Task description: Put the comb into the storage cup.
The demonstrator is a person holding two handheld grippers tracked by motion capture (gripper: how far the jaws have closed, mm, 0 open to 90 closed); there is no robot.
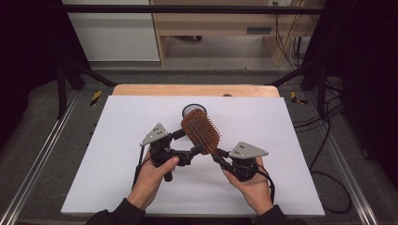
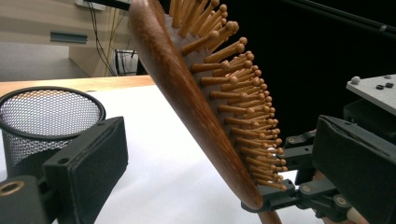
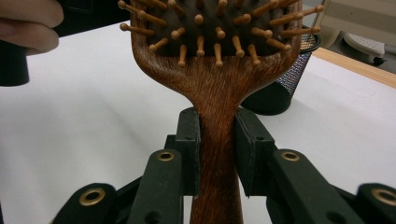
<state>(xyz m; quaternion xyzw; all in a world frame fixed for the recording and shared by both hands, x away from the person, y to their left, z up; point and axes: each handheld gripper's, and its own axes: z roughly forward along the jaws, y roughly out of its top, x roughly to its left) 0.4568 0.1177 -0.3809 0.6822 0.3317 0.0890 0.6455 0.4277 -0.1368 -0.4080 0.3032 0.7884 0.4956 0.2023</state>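
Observation:
A wooden paddle hairbrush (image 1: 201,130) with wooden pins is held up over the white table top (image 1: 117,140), head tilted away. My right gripper (image 1: 217,154) is shut on its handle (image 3: 218,140), one pad pressed to each side. My left gripper (image 1: 187,142) stands open with the brush head (image 2: 187,93) between its jaws. Both pads (image 2: 88,163) are apart from the wood. A black mesh cup (image 1: 193,110) stands upright behind the brush.
The mesh cup (image 2: 46,121) is just beyond my left gripper's left jaw and shows behind the brush in the right gripper view (image 3: 280,88). The hand (image 3: 28,23) on the left gripper is at that view's upper left. A wooden edge (image 1: 195,90) borders the far side.

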